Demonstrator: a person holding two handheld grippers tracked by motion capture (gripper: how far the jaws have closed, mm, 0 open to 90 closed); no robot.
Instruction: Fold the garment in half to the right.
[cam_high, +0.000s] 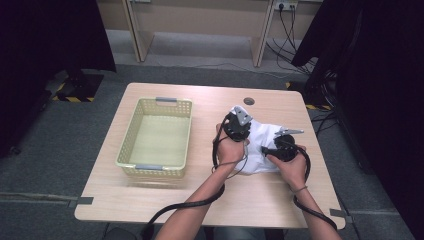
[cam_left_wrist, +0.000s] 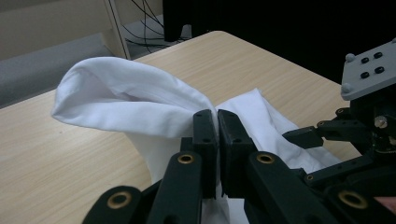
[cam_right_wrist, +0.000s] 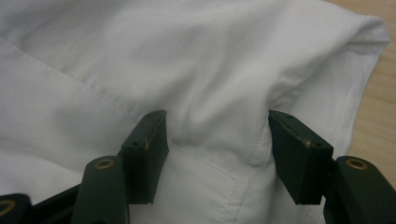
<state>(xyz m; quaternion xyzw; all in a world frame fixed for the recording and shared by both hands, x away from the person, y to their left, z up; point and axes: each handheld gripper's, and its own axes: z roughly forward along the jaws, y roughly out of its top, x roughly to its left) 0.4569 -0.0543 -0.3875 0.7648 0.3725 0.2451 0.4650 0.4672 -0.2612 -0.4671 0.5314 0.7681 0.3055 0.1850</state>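
White cloth (cam_high: 260, 145): a crumpled garment-like piece with stitched seams, lying on the right half of the surface (cam_high: 200, 200), between the two grippers. One fold is lifted clear of the surface and stands up as a rounded loop, seen in the left gripper view (cam_left_wrist: 126, 98); the rest lies flat and spreads toward the person's side. In the right gripper view the cloth (cam_right_wrist: 196, 70) is seen close up, with its hemmed edge at the right against bare wood.

Left gripper (cam_high: 236, 128): held in the person's left hand (cam_high: 230, 150) at the cloth's left edge. Its jaws are clenched together on a pinch of the white cloth, the raised fold being drawn out from between them, as seen in the left gripper view (cam_left_wrist: 217, 140).

Right gripper (cam_high: 280, 147): held in the person's right hand (cam_high: 292, 167) at the cloth's near right side, also seen at the right of the left gripper view (cam_left_wrist: 327, 135). Its jaws are set apart, with a bunched ridge of cloth rising between them (cam_right_wrist: 217, 149); the pads are not seen pressed on it, though the cloth lies against their inner faces.

Basket (cam_high: 125, 150): pale yellow, perforated walls, grey handles at both short ends, placed on the left half of the surface, well apart from the cloth.
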